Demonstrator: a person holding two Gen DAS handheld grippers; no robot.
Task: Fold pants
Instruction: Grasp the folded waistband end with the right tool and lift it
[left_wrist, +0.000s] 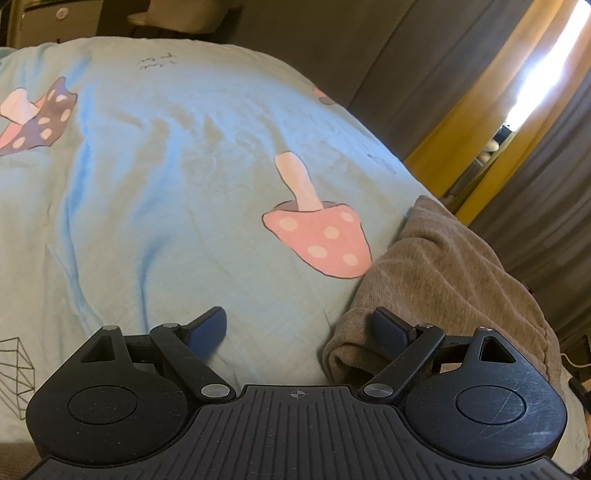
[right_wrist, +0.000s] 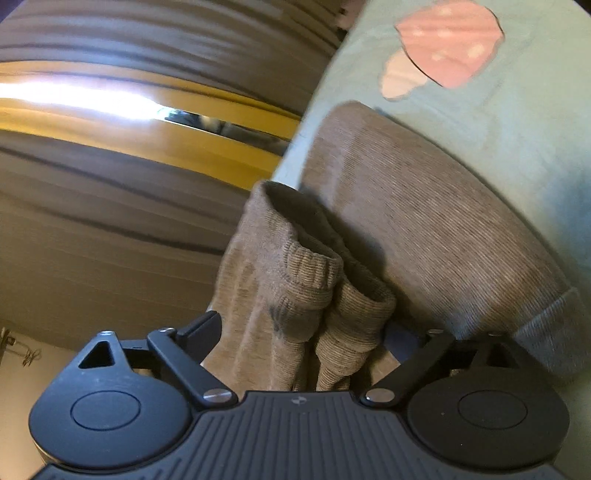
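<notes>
The brown knit pants (left_wrist: 443, 266) lie bunched at the right edge of a light blue bed sheet (left_wrist: 166, 184) printed with pink mushrooms. My left gripper (left_wrist: 299, 328) hovers open over the sheet; its right finger (left_wrist: 391, 328) sits over the pants' near fold and nothing is between the jaws. In the right wrist view, part of the pants (right_wrist: 424, 206) rests flat on the sheet (right_wrist: 517, 129), and two ribbed leg cuffs (right_wrist: 314, 280) hang off the bed edge. My right gripper (right_wrist: 299, 336) stands open with those cuffs loosely between its fingers; the right finger is mostly hidden behind the cloth.
Grey and yellow curtains (left_wrist: 461, 129) hang close beyond the bed's right edge, with a bright window gap (right_wrist: 92, 96) between them. Pale furniture (left_wrist: 55, 22) stands behind the head of the bed. The sheet left of the pants is wrinkled.
</notes>
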